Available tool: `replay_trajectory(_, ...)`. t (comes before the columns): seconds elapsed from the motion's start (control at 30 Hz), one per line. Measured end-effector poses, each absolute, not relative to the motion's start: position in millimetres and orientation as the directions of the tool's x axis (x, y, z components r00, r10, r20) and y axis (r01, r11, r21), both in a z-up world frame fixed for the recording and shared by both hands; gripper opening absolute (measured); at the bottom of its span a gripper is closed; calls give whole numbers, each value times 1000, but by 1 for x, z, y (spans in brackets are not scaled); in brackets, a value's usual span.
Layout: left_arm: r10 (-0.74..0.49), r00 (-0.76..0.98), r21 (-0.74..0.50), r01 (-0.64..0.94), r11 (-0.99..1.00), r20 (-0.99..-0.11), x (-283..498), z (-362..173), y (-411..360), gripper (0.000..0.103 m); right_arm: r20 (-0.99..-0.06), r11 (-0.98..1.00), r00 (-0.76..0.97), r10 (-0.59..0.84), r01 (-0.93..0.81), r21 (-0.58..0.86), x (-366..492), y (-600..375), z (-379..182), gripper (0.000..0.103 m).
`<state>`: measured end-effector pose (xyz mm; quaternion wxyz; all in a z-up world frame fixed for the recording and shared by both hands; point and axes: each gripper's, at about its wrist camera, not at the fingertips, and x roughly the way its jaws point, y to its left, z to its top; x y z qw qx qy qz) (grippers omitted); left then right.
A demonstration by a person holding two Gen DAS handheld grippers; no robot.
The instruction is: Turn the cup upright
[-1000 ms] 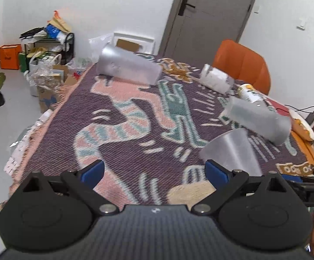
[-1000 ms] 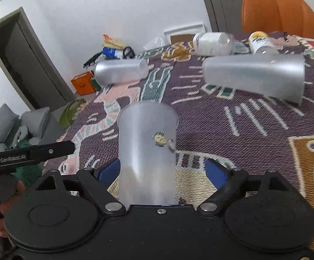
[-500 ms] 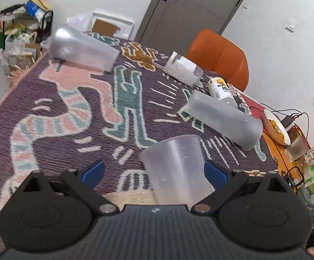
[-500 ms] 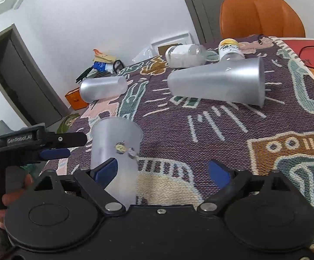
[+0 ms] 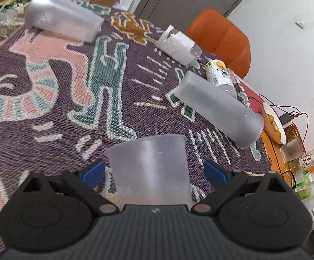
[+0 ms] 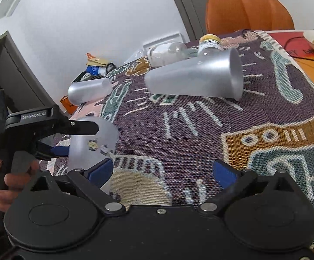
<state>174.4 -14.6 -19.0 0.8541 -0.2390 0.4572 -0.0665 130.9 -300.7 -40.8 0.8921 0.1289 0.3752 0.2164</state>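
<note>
A frosted plastic cup stands upright on the patterned cloth, between the open blue pads of my left gripper; the pads do not touch it. In the right wrist view the same cup is at the left, with the left gripper around it. My right gripper is open and empty, to the right of the cup. A second frosted cup lies on its side mid-table, also shown in the right wrist view. A third lies on its side at the far end.
A plastic bottle and a labelled jar lie beyond the lying cup. An orange chair stands behind the table. A bowl of fruit, cables and a drink bottle sit at the right edge.
The left gripper has swung right and closed in until the upright cup sits between its pads. The right gripper has moved right, away from the cup, which it had straddled.
</note>
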Motion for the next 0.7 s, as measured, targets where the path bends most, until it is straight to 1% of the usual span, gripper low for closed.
replay_trajectory(0.1,-295,559,-441,-143,886,-775,184,-25,-16,97,-612,873,628,481,-278,400,131,-306,-43,100)
replay_trajectory(0.17,-311,544,-456,-152,877,-779,190,-29,-15,96,-612,874,628,480,-279,399,131,-307,-43,100)
replay_trajectory(0.23,-324,529,-465,-155,871,-784,193,-32,-16,93,-610,875,632,478,-279,397,132,-308,-42,100)
replay_trajectory(0.27,-325,527,-465,-155,872,-785,193,-31,-16,83,-609,874,633,479,-278,398,132,-308,-42,100)
replay_trajectory(0.3,-333,520,-469,-154,869,-787,194,-32,-16,78,-608,874,633,479,-278,399,132,-308,-42,100)
replay_trajectory(0.43,-344,546,-481,-126,868,-764,186,-21,-16,76,-602,873,638,481,-281,399,129,-307,-40,100)
replay_trajectory(0.53,-345,593,-481,-83,873,-728,174,-6,-17,76,-595,871,642,483,-288,397,125,-305,-37,100)
replay_trajectory(0.7,-301,700,-417,6,909,-648,149,25,-25,76,-576,871,658,485,-309,381,116,-300,-28,100)
